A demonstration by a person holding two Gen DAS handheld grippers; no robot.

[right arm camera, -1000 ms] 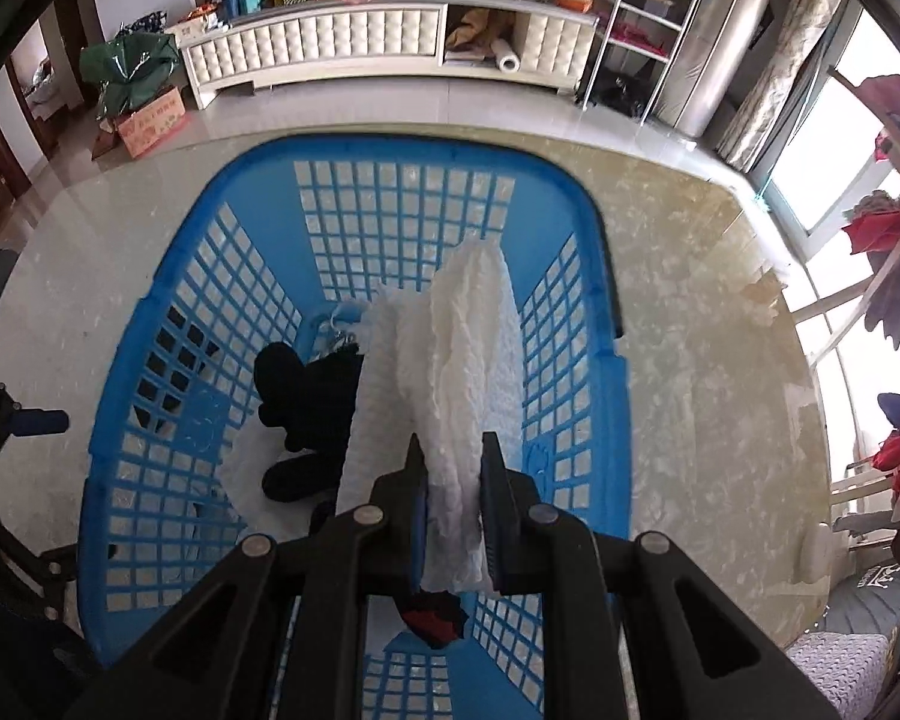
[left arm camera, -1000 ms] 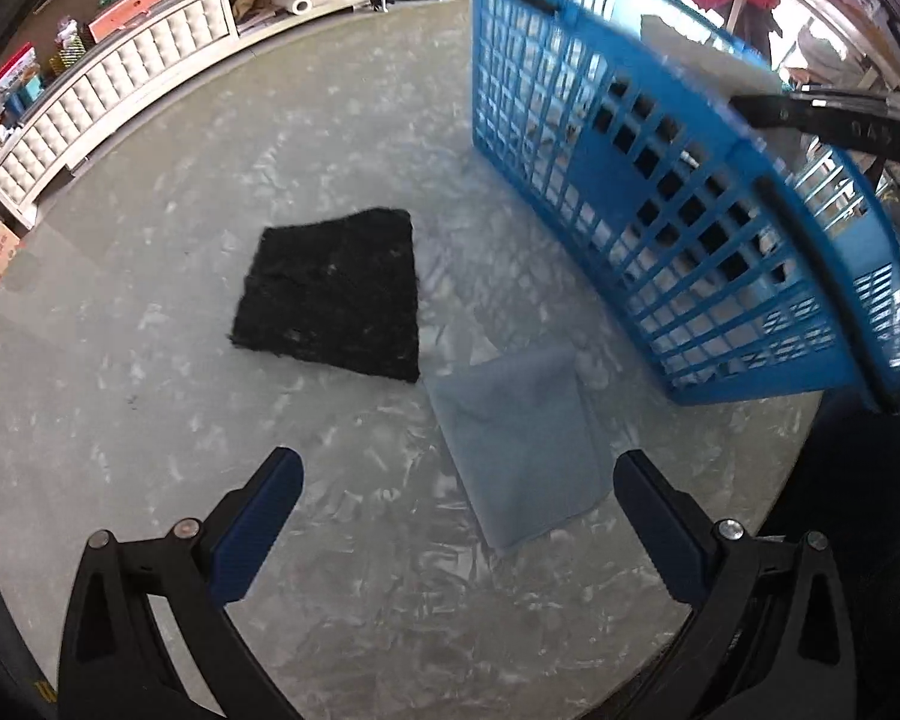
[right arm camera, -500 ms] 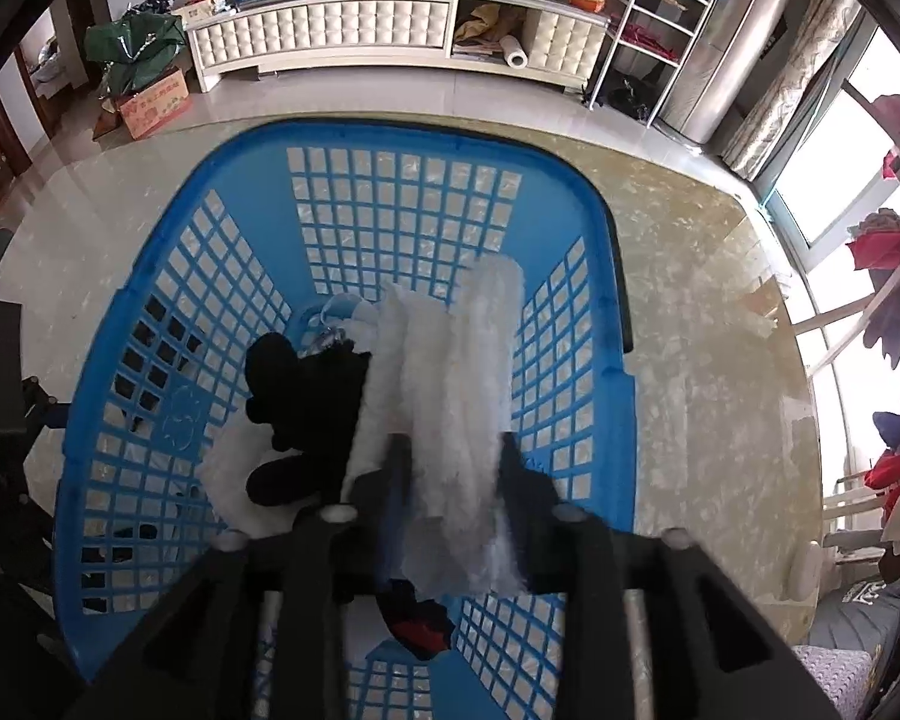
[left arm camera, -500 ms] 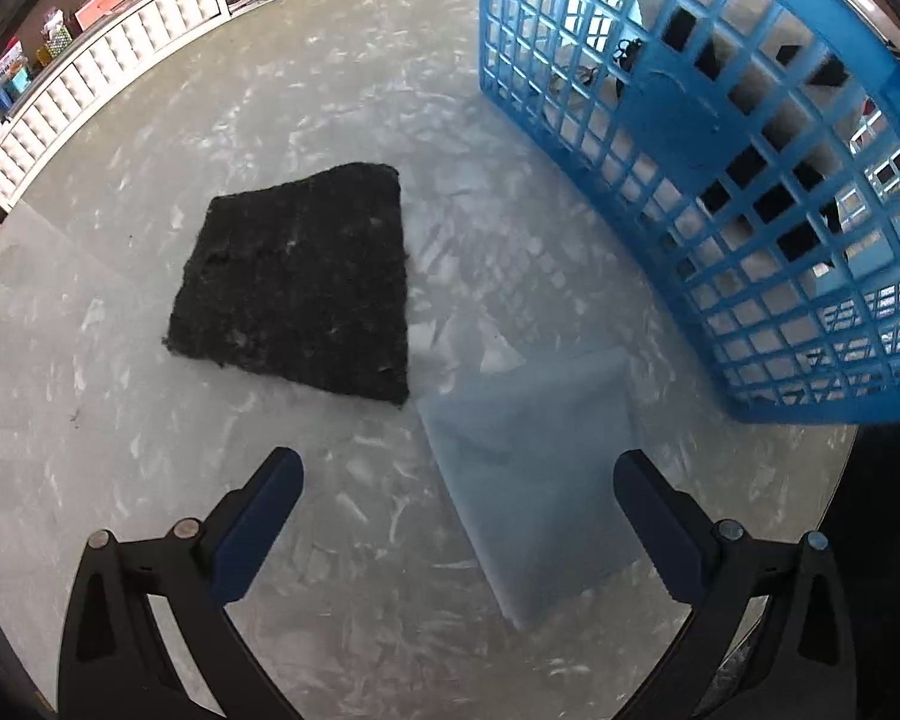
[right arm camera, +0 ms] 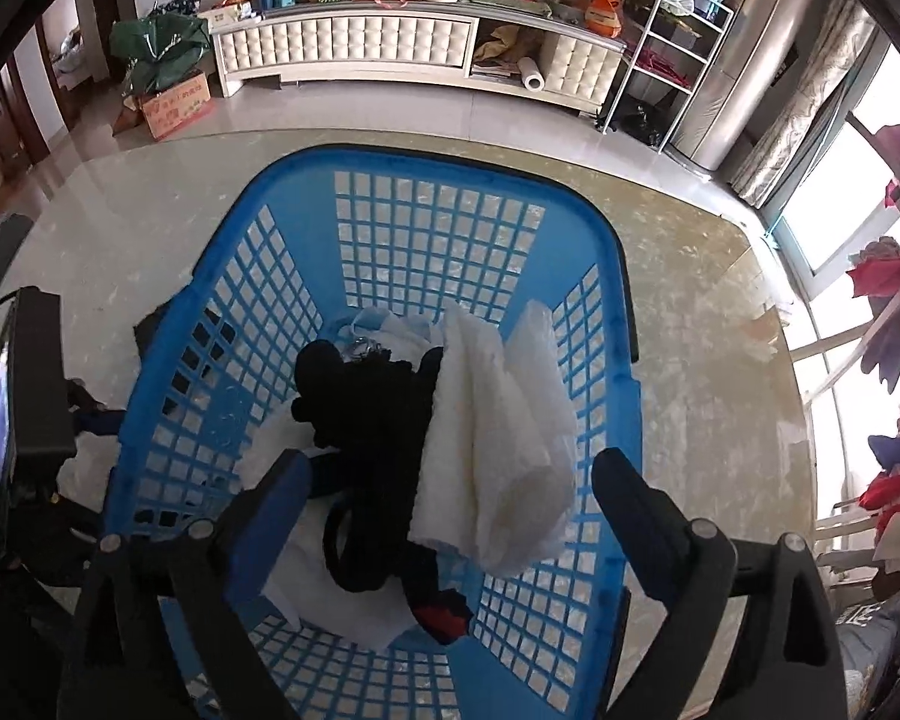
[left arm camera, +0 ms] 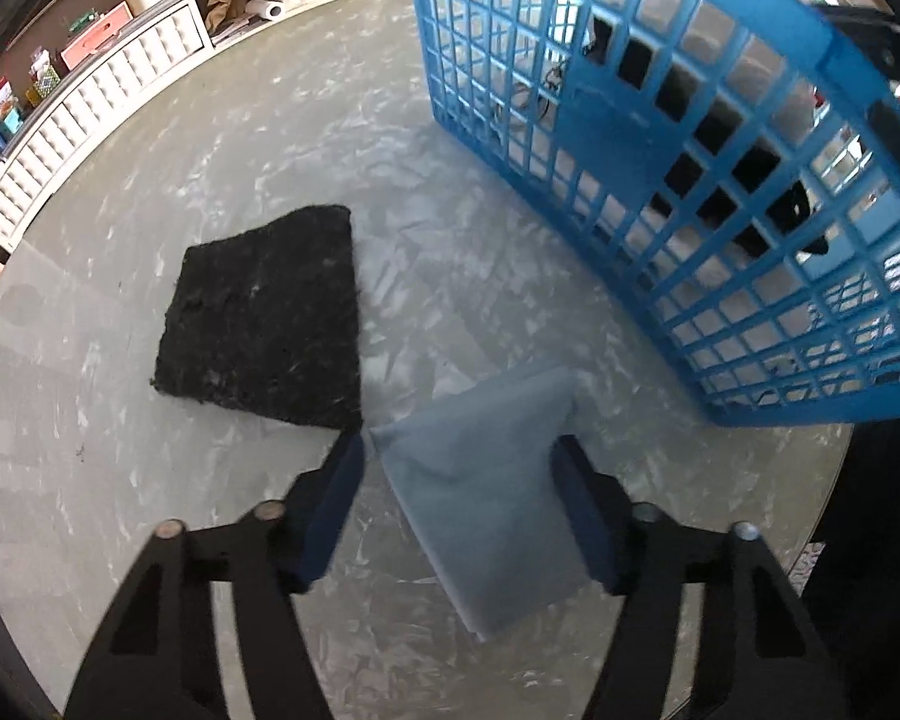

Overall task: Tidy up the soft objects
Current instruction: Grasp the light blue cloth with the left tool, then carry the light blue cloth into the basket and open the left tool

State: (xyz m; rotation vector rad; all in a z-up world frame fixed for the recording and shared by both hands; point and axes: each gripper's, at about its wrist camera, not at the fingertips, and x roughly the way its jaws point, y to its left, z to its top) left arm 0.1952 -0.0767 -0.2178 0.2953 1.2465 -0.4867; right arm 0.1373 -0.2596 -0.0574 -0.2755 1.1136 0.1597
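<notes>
A folded light blue cloth [left arm camera: 486,498] lies flat on the marbled table [left arm camera: 120,420], directly under my left gripper [left arm camera: 459,468]. Its jaws are closing with the cloth between them, and the blue pads stand at the cloth's two sides without squeezing it. A black fuzzy cloth [left arm camera: 264,318] lies just behind and to the left. My right gripper [right arm camera: 450,462] hangs over the blue basket [right arm camera: 168,360] with its jaws opening and nothing in them. A white textured cloth [right arm camera: 498,444] rests loose in the basket, on top of black garments [right arm camera: 378,414].
The blue basket [left arm camera: 630,138] stands close to the right of the light blue cloth, near the table's edge. A white tufted sideboard [right arm camera: 390,48] and a wire shelf [right arm camera: 666,54] line the far wall. Clothes hang on a rack [right arm camera: 894,276] at the right.
My left gripper came down over the light blue cloth and its jaws narrowed around it. My right gripper opened and let the white cloth drop into the basket.
</notes>
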